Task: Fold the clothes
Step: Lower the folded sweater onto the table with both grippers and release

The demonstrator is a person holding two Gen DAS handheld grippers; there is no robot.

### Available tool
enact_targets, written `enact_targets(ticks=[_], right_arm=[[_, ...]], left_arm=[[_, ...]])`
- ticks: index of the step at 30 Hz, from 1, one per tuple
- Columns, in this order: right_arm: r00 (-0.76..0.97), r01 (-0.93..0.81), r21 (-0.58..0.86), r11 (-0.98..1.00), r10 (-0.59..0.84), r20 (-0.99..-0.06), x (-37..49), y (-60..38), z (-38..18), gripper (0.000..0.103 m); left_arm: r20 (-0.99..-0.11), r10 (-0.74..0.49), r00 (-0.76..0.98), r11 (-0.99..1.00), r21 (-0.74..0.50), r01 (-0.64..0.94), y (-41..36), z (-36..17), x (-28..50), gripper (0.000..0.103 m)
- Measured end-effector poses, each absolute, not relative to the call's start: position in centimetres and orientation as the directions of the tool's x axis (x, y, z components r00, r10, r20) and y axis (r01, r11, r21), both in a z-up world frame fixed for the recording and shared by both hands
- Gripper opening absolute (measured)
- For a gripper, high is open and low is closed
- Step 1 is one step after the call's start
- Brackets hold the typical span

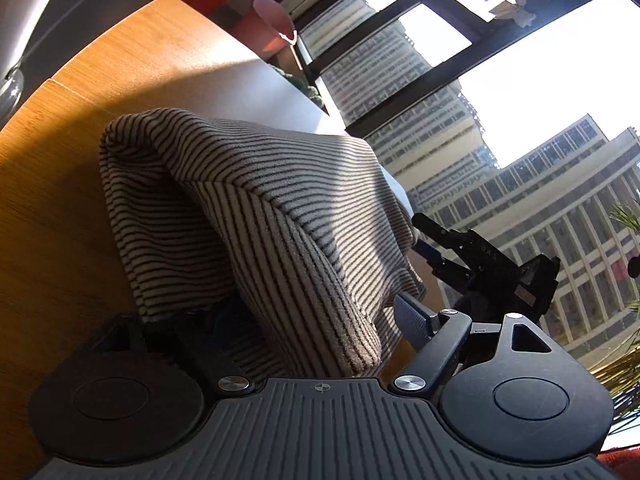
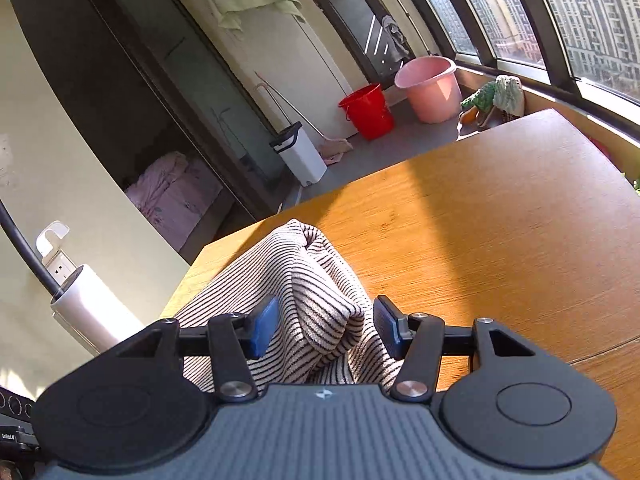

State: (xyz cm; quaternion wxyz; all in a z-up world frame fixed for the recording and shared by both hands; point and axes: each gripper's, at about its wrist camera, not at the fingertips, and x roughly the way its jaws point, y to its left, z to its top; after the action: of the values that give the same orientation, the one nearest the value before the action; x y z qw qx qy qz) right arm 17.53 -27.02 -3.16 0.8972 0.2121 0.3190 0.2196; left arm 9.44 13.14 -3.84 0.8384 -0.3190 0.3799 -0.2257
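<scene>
A beige garment with thin black stripes (image 1: 256,208) is lifted off the wooden table (image 1: 60,208), hanging in folds. My left gripper (image 1: 304,320) has the cloth between its jaws; the right finger (image 1: 412,320) shows, the left finger is hidden under fabric. My right gripper (image 2: 326,330) has its blue-padded fingers (image 2: 266,326) on either side of a bunched fold of the same striped garment (image 2: 320,292), with a little gap at the right pad. The right gripper also shows in the left wrist view (image 1: 480,260) at the cloth's far edge.
The wooden table (image 2: 500,220) stretches ahead in sun and shadow. A window with tall buildings (image 1: 520,160) lies beyond. On the floor stand a red bucket (image 2: 366,112), a pink tub (image 2: 430,88) and a white mop bucket (image 2: 300,152).
</scene>
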Motion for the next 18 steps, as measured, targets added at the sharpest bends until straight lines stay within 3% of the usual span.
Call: enact_targets(ticks=[1, 4, 7, 11, 13, 14, 16, 18], right_arm=[[0.691, -0.276, 0.489, 0.827, 0.525, -0.497, 17.5, -26.3, -3.2, 0.029], [0.698, -0.281, 0.447, 0.849, 0.501, -0.512, 16.1, -26.1, -3.1, 0.020], [0.680, -0.246, 0.510, 0.824, 0.522, -0.515, 14.3, -27.4, -3.1, 0.018], [0.633, -0.295, 0.490, 0.821, 0.552, -0.543, 11.1, -27.6, -2.6, 0.019], [0.632, -0.323, 0.456, 0.829, 0.548, -0.548, 9.8, -27.6, -1.8, 0.023], [0.647, -0.326, 0.448, 0.832, 0.542, -0.536, 9.3, -27.9, -1.2, 0.024], [0.672, -0.315, 0.469, 0.825, 0.543, -0.504, 8.9, -28.7, -0.4, 0.040], [0.678, -0.305, 0.490, 0.816, 0.548, -0.490, 9.4, -29.0, -0.3, 0.048]], left_arm=[[-0.502, -0.611, 0.612, 0.706, -0.695, 0.135, 12.9, -3.9, 9.9, 0.068], [-0.531, -0.560, 0.636, 0.760, -0.635, 0.139, 13.2, -3.6, 12.3, 0.060], [-0.551, -0.531, 0.644, 0.797, -0.583, 0.159, 13.6, -3.3, 15.1, 0.058], [-0.581, -0.494, 0.647, 0.842, -0.506, 0.188, 13.7, -2.7, 19.3, 0.064], [-0.578, -0.522, 0.627, 0.819, -0.545, 0.180, 14.3, -2.3, 19.9, 0.065], [-0.564, -0.542, 0.623, 0.803, -0.566, 0.186, 14.7, -2.1, 19.5, 0.073], [-0.533, -0.577, 0.619, 0.772, -0.603, 0.200, 15.4, -1.7, 18.0, 0.089], [-0.533, -0.593, 0.604, 0.756, -0.627, 0.189, 15.6, -2.2, 16.8, 0.092]])
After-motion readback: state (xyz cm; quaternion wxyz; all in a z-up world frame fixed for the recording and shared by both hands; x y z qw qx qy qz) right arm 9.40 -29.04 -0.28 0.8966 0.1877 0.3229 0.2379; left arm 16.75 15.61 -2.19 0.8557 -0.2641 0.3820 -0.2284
